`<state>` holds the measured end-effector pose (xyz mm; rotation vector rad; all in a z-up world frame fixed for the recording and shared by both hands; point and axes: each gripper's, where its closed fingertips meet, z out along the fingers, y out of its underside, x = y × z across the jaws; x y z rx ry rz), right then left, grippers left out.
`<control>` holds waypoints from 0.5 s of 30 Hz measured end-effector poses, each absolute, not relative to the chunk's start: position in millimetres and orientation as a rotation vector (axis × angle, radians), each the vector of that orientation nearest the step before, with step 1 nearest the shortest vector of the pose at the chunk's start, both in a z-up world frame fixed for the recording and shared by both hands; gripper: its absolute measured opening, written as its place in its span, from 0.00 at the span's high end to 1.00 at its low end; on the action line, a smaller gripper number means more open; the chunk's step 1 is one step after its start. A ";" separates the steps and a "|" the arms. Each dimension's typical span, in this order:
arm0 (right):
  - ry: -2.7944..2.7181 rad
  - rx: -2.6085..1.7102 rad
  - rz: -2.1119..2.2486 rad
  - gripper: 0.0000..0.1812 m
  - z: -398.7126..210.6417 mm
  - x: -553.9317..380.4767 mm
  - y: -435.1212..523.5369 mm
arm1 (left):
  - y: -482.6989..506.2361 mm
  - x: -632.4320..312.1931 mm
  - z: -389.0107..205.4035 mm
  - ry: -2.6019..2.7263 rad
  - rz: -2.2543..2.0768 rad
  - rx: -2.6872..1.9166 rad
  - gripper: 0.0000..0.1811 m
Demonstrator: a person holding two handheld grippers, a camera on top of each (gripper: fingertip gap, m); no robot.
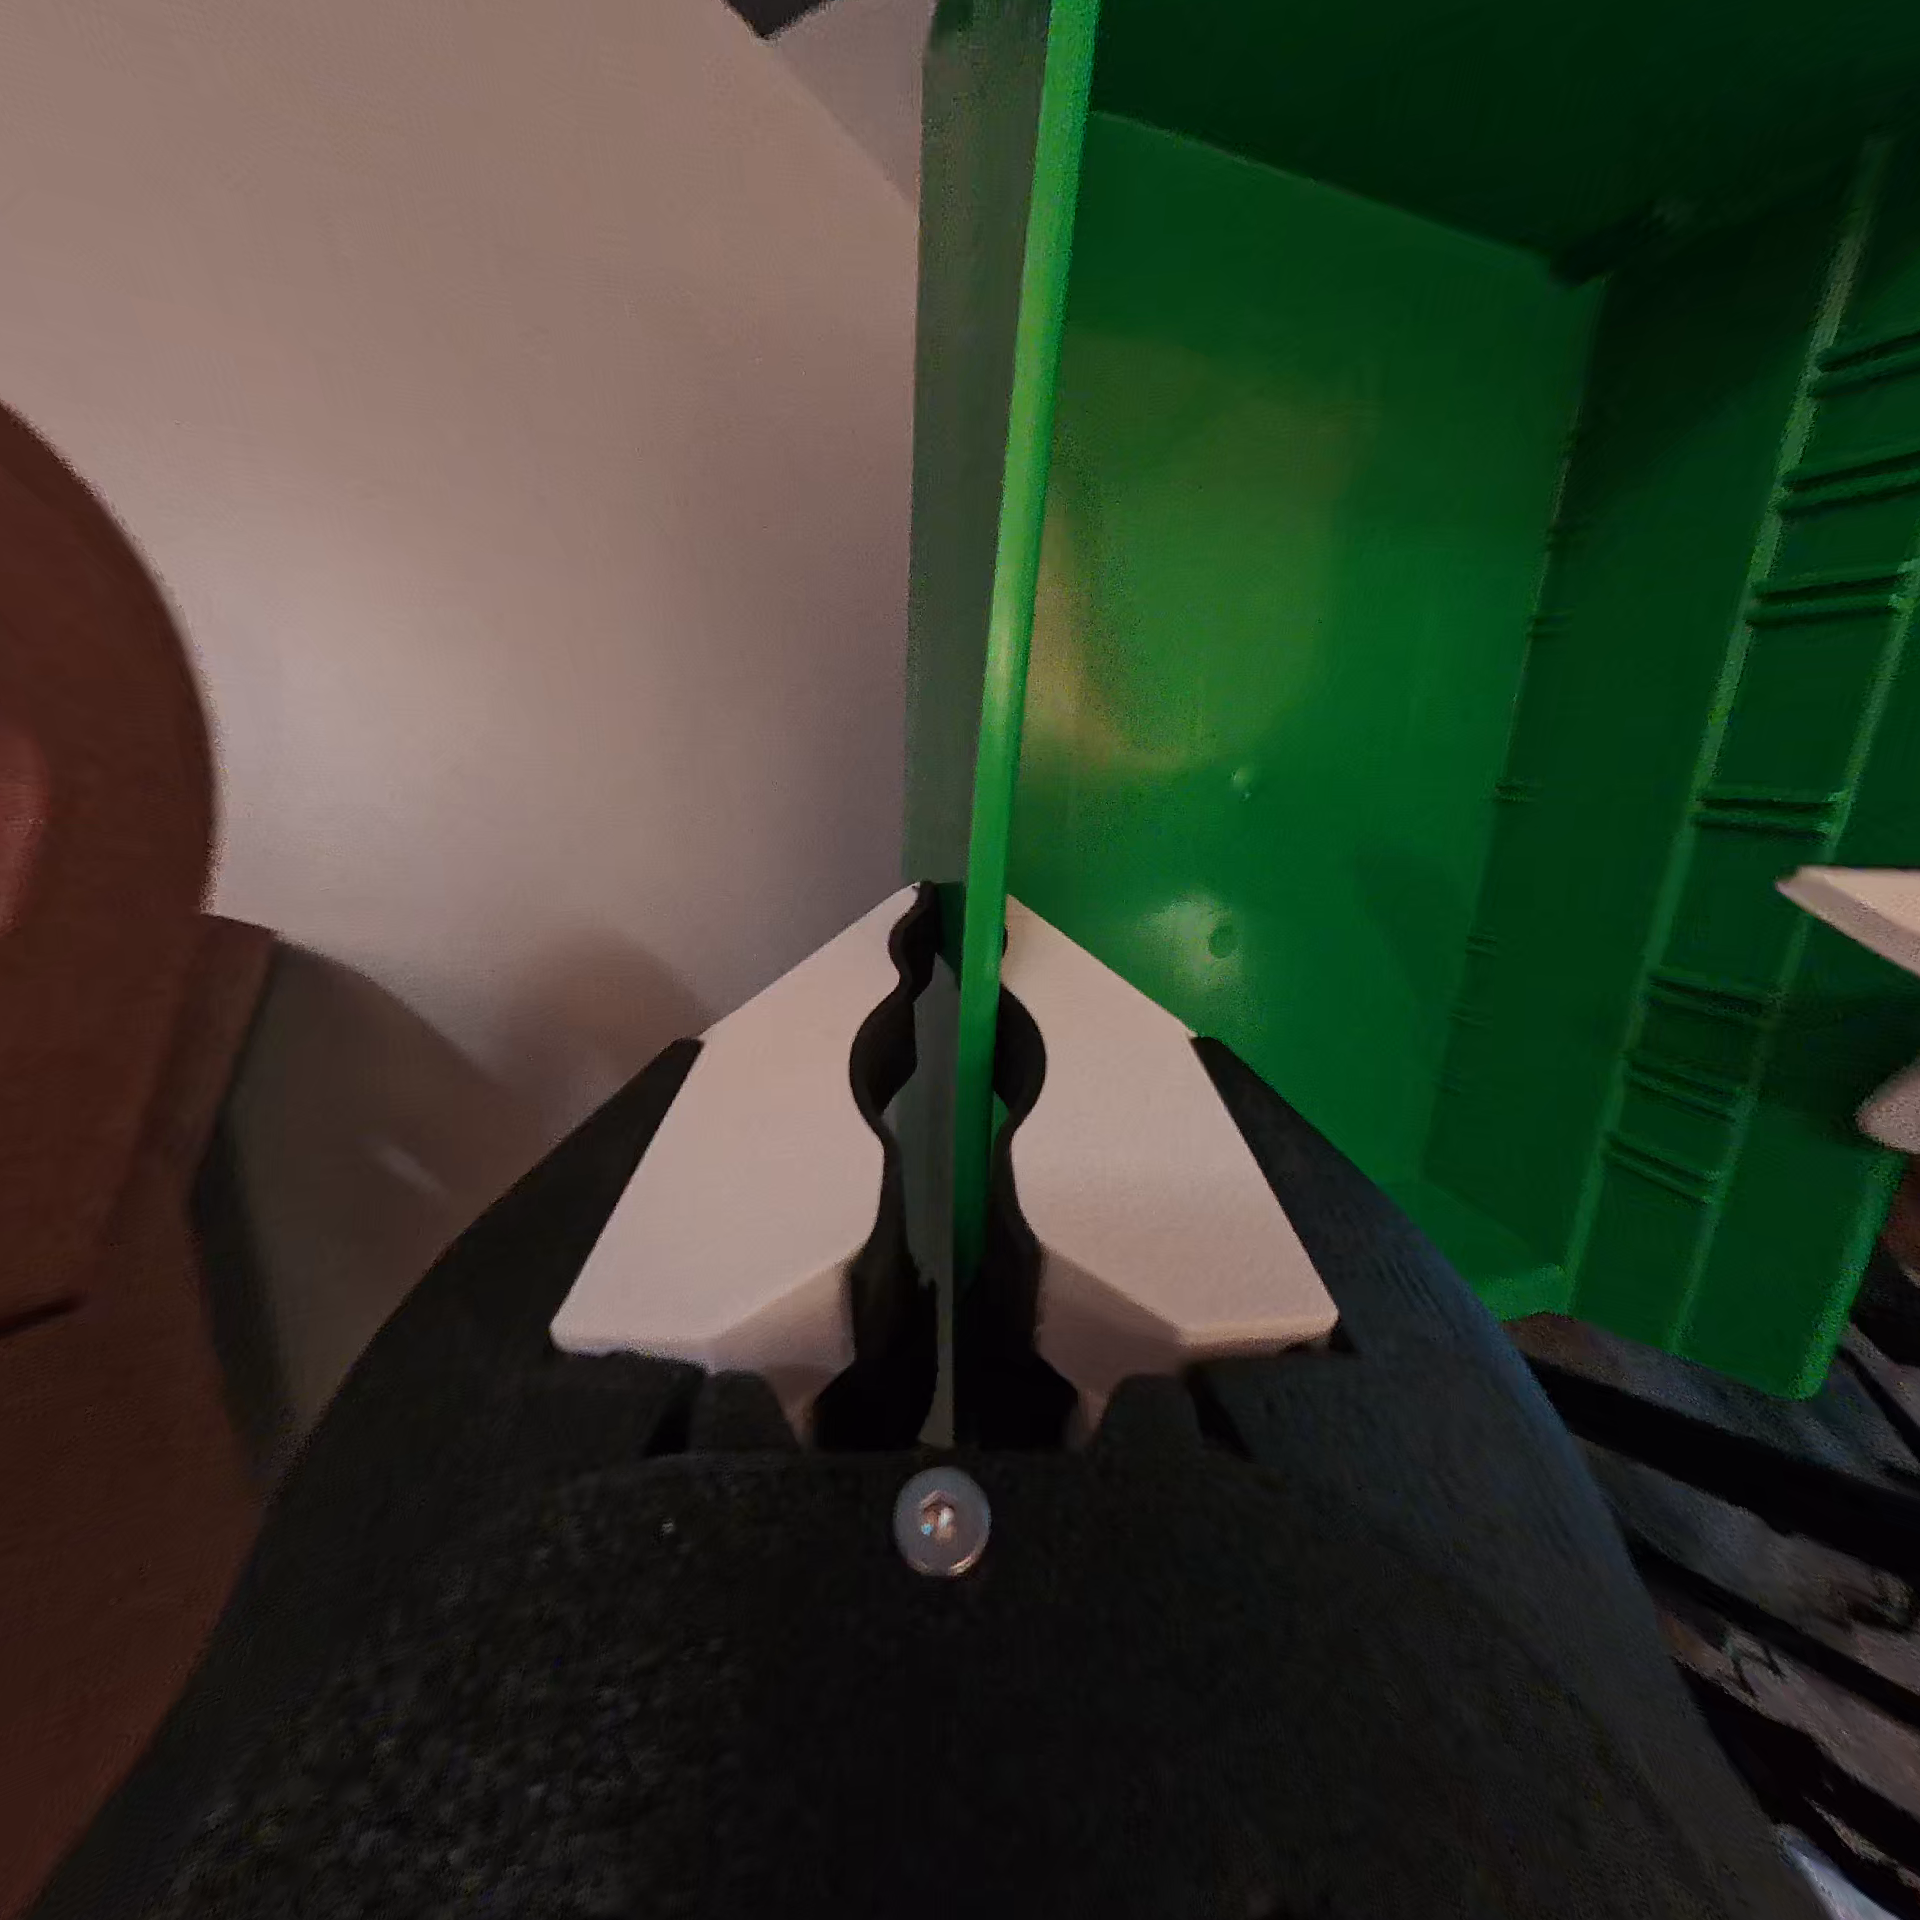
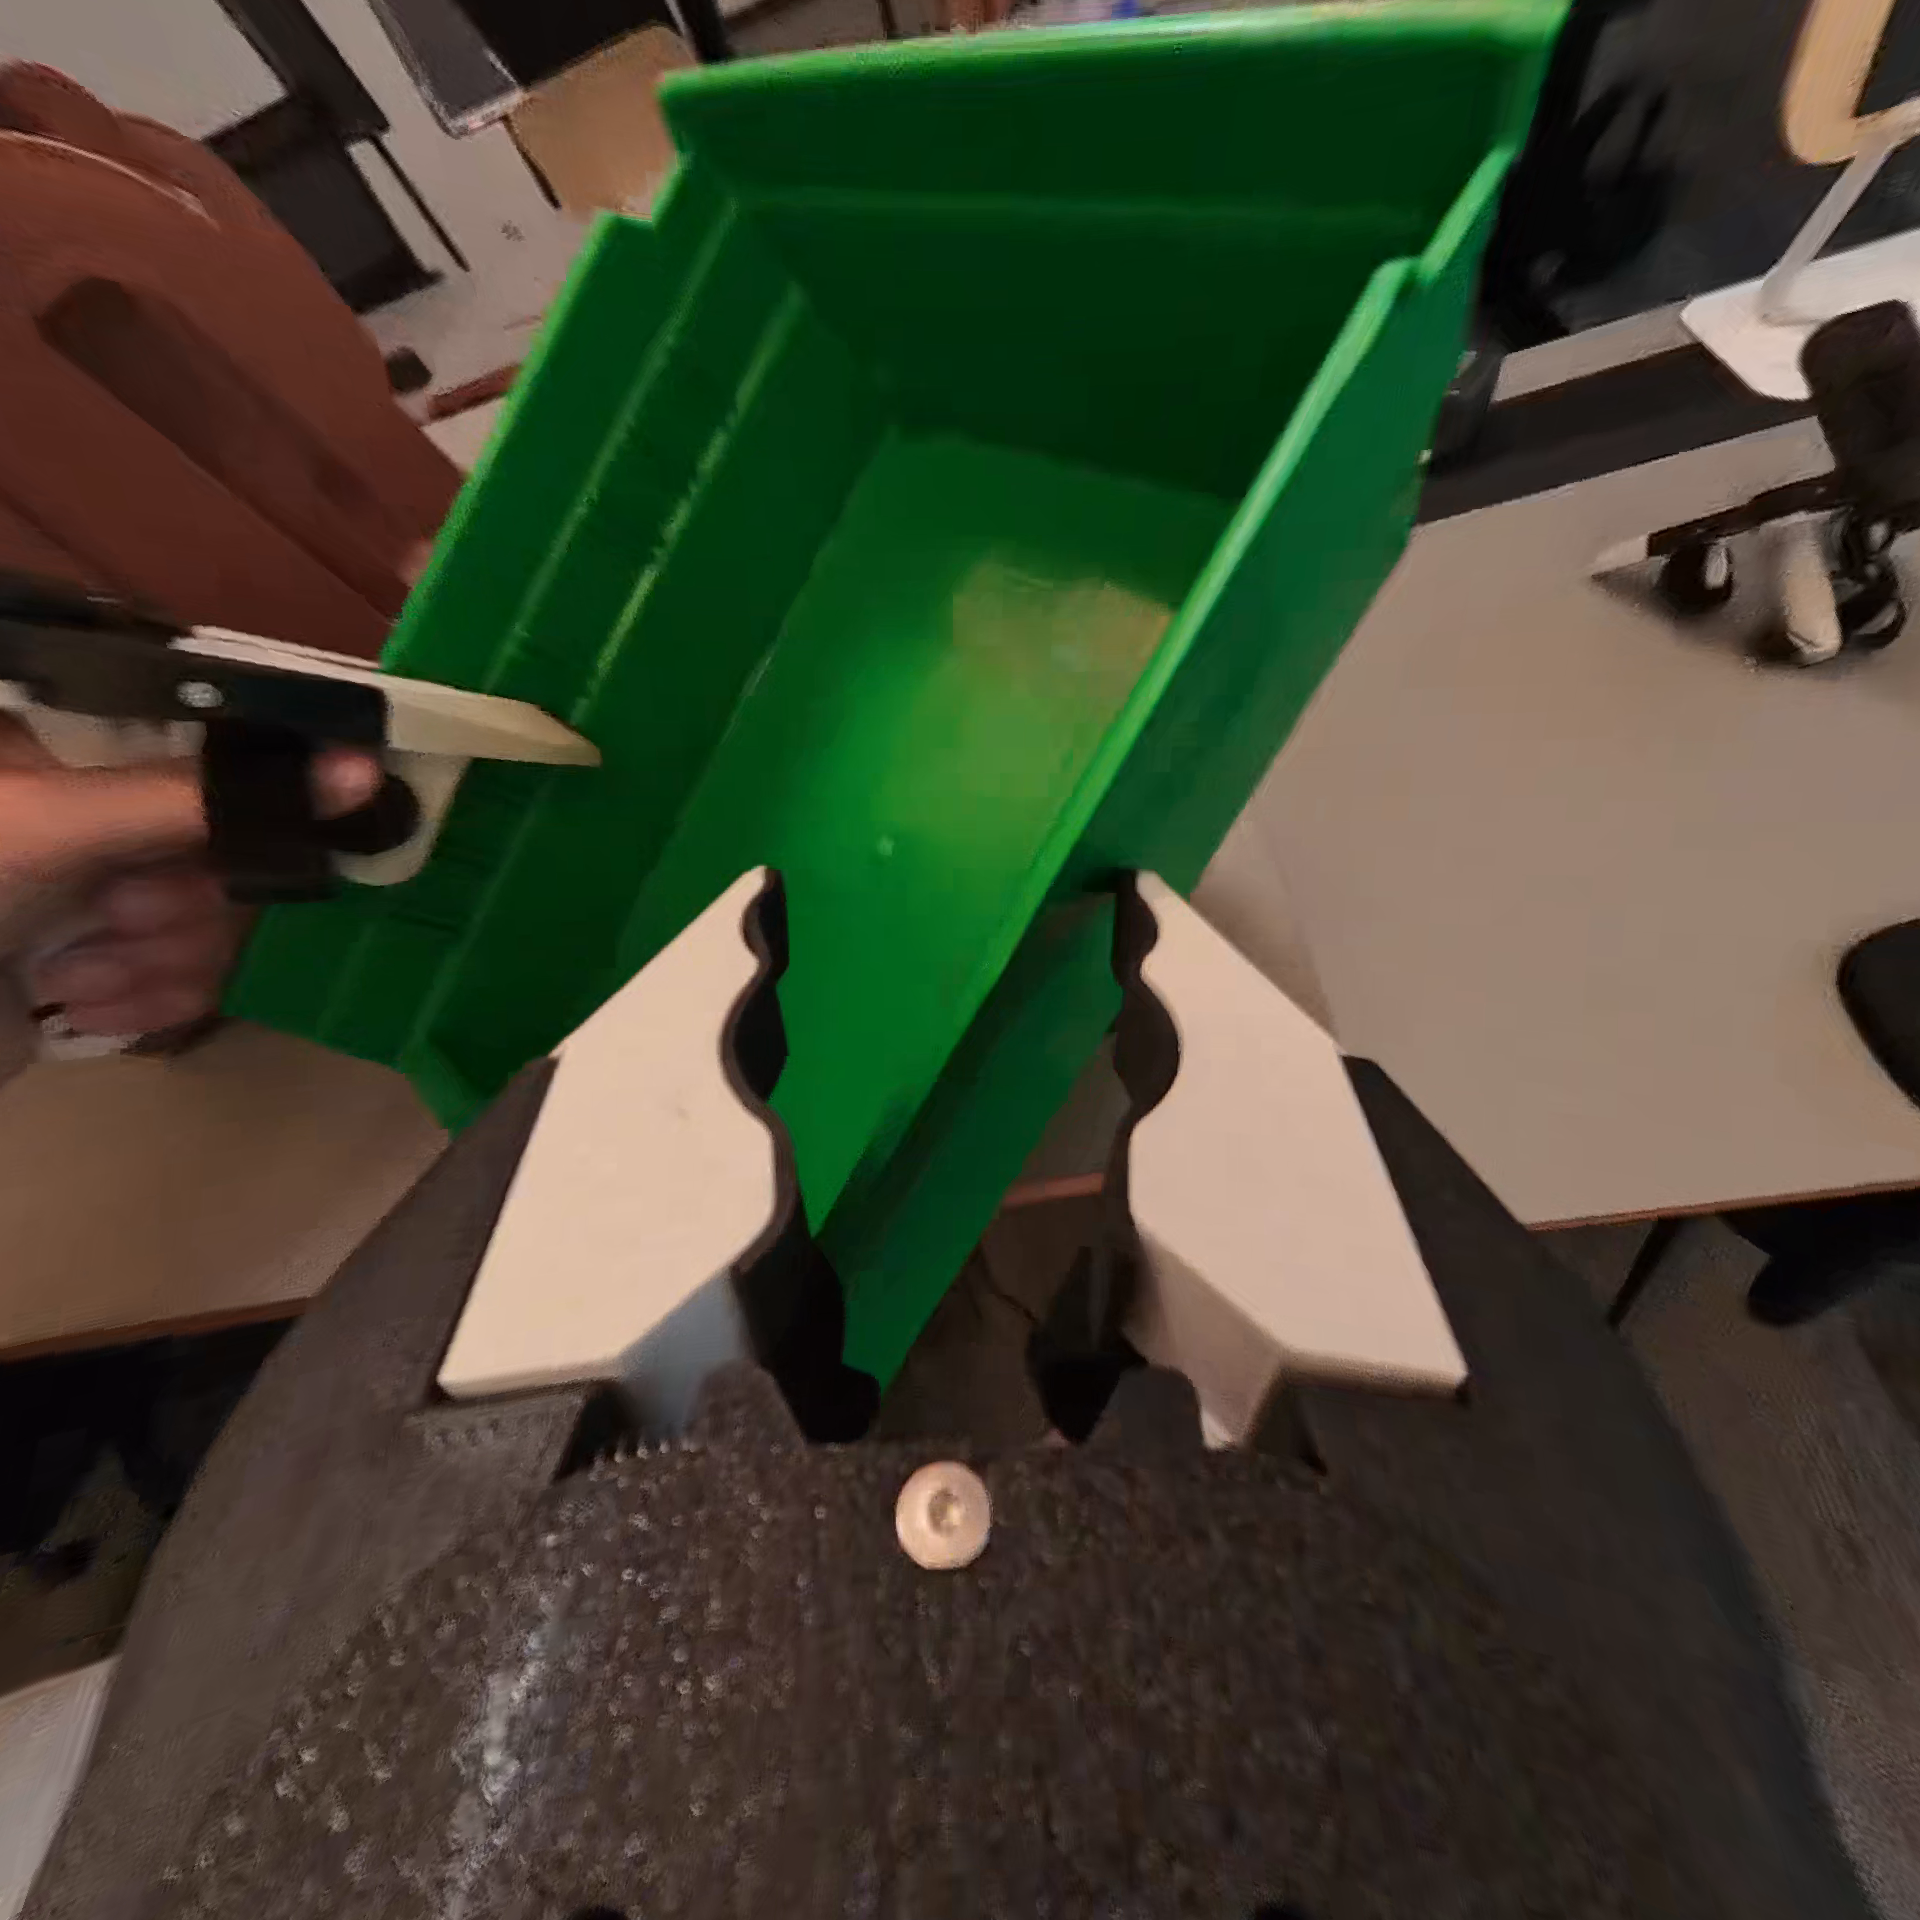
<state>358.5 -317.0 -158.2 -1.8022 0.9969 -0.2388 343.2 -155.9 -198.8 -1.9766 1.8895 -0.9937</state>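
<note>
A green plastic bin (image 1: 1299,623) is held up in the air, empty, with its open side towards the cameras. My left gripper (image 1: 966,904) is shut on the thin edge of one bin wall, which runs upright between its pads. In the right wrist view the bin (image 2: 935,675) is tilted, and its near wall and corner pass between the fingers of my right gripper (image 2: 948,883). That gripper's jaws stand wide apart around the wall. The left gripper (image 2: 488,727) shows there on the bin's left wall, held by a hand. A right fingertip (image 1: 1860,904) shows at the edge of the left wrist view.
A white table (image 2: 1558,831) lies under and to the right of the bin. A black office chair (image 2: 1849,499) stands at the far right. A brown rounded object (image 2: 187,395) is at the left, also in the left wrist view (image 1: 104,831). A pale wall (image 1: 520,520) is behind.
</note>
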 end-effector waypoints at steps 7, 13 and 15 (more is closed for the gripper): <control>1.056 -2.061 -0.141 0.85 -207.7 414.5 -269.5 | -109.9 342.4 -211.5 1.832 -0.726 -2.012 0.95; 0.972 -2.394 -0.207 0.96 -240.6 478.0 -228.1 | -102.6 349.3 -246.7 1.869 -0.576 -2.107 0.83; 0.906 -2.448 -0.220 0.98 -243.2 499.9 -207.2 | -97.3 354.8 -255.8 1.847 -0.553 -2.128 0.78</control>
